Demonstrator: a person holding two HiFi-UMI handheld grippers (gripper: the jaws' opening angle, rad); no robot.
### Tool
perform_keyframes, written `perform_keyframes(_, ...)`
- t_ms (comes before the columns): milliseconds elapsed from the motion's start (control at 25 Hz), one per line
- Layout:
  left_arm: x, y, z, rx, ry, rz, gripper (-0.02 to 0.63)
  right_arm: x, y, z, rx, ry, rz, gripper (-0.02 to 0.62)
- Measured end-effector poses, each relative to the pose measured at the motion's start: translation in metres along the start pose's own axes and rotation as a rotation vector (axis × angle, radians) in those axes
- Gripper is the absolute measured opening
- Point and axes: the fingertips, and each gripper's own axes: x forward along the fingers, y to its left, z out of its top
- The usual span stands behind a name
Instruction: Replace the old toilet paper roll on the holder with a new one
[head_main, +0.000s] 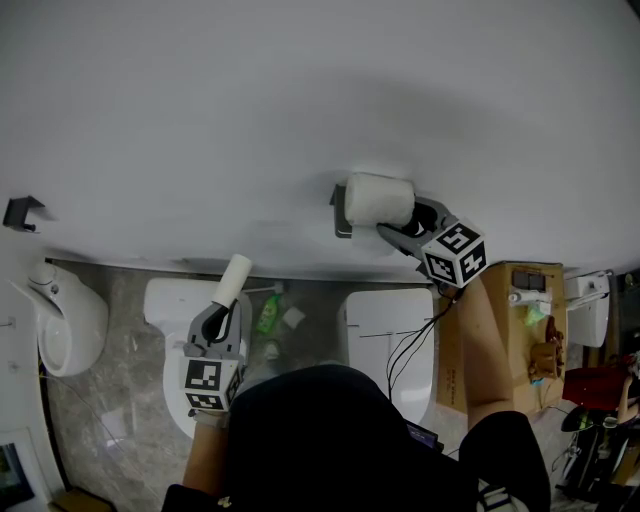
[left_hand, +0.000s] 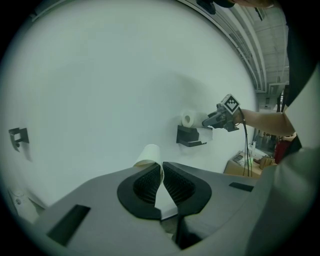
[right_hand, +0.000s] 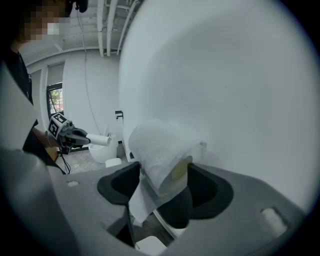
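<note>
A full white new roll (head_main: 378, 199) sits on the black wall holder (head_main: 341, 212). My right gripper (head_main: 405, 222) is at the roll from the right, jaws wide apart. In the right gripper view the new roll (right_hand: 162, 150) lies between the jaws of that gripper (right_hand: 162, 182), a gap shows at the right pad, and a loose paper tail hangs down. Lower left, my left gripper (head_main: 228, 310) is shut on the old roll (head_main: 235, 278), a thin tube pointing up. In the left gripper view the old roll (left_hand: 149, 155) is pinched flat between the pads (left_hand: 145, 184).
A small black bracket (head_main: 22, 212) is on the wall at far left. Below stand white toilets (head_main: 65, 315) (head_main: 170, 300) (head_main: 385, 330), a green bottle (head_main: 268, 315) and a cardboard box (head_main: 510, 330) with small items. Black cables hang from my right gripper.
</note>
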Motion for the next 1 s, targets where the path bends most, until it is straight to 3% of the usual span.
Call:
perform_keyframes(280, -0.002, -0.005, 0.004, 0.007, -0.028, -0.037, 0.029, -0.016, 0.001, 0.001, 0.028, -0.025, -0.038, 0.311)
perform_keyframes(600, 0.011, -0.023, 0.005, 0.064, -0.023, -0.14, 0.029, -0.069, 0.015, 0.008, 0.078, -0.168, -0.147, 0.3)
perform_keyframes(1000, 0.035, -0.075, 0.029, 0.148, -0.036, -0.317, 0.029, -0.156, 0.048, -0.014, 0.147, -0.371, -0.413, 0.113)
